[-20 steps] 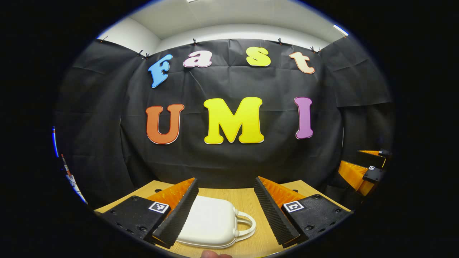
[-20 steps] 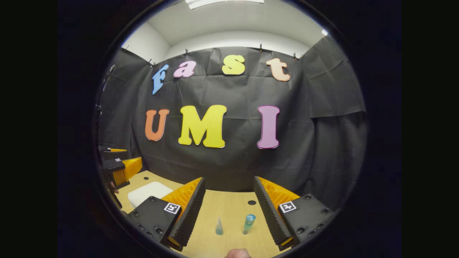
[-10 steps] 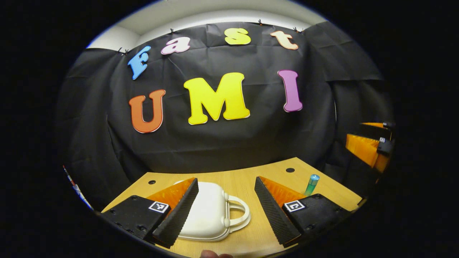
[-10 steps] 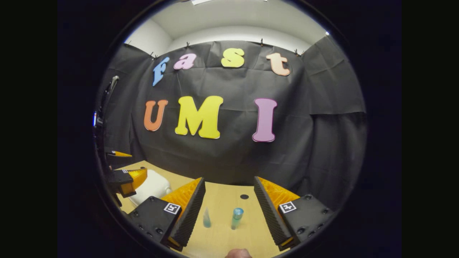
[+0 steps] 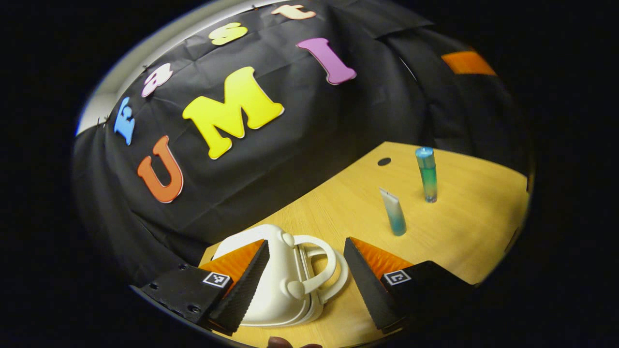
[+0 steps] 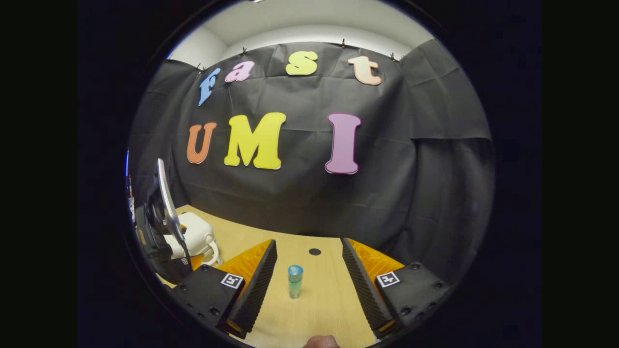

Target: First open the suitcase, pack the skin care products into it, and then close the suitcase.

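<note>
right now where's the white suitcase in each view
Left gripper view: the white suitcase lies at bottom centre, between the left gripper fingers, handle to the right.
Right gripper view: it sits at the far left edge, partly behind the other gripper.
Shared landmark: the upright blue-green bottle on the wooden table.

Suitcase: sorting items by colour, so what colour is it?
Cream-white suitcase, clearest in the left gripper view.

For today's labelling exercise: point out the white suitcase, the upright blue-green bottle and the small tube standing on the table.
white suitcase [image 5: 273, 285], left gripper view, on its closed shell.
blue-green bottle [image 5: 427, 176], left gripper view, mid-body.
small tube [image 5: 394, 212], left gripper view, mid-body.
</note>
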Tool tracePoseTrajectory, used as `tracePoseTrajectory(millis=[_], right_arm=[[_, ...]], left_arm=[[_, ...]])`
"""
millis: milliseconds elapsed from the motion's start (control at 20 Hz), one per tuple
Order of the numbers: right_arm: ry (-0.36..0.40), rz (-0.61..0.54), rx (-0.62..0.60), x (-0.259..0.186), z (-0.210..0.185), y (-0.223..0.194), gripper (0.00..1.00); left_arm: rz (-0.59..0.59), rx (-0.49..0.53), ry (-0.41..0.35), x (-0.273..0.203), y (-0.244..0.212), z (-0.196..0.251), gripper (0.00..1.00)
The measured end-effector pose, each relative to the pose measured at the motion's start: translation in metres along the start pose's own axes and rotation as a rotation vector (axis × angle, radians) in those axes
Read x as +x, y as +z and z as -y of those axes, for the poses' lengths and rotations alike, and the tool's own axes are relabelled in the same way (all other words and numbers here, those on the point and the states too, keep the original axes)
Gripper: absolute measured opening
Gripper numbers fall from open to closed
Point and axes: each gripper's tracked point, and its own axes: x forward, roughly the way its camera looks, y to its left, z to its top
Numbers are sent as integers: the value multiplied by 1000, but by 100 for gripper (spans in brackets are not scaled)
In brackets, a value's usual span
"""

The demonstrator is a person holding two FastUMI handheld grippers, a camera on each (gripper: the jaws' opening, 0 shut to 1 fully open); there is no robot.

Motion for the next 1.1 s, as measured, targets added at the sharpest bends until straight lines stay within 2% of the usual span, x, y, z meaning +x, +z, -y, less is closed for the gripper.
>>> tracePoseTrajectory(millis=[150, 400, 450, 600, 650, 700, 750, 900, 1050, 1100], right_arm=[[-8, -15, 6, 1, 19, -9, 80], [-67, -36, 14, -7, 55, -24, 80], [-85, -42, 19, -10, 62, -26, 80], [-126, -63, 37, -14, 69, -36, 81], [-134, -67, 40, -15, 69, -38, 81], [-140, -68, 40, -16, 67, -39, 81], [-145, -67, 39, -17, 65, -38, 81], [-154, -55, 25, -21, 55, -33, 81], [-163, -39, 15, -27, 46, -24, 81], [-163, -37, 14, -28, 41, -22, 81]], left_arm=[[-94, 136, 1, 17, -29, 15, 100], [-198, 242, -3, 50, -54, 25, 87], [-206, 257, -4, 55, -56, 24, 78], [-231, 292, -20, 65, -59, 24, 71], [-247, 288, -32, 69, -63, 24, 61], [-270, 281, -47, 70, -67, 26, 56], [-288, 275, -57, 69, -70, 28, 41], [-277, 285, -59, 67, -62, 30, 30], [-239, 267, -82, 63, -52, 29, 14], [-237, 248, -80, 62, -52, 27, 12]])
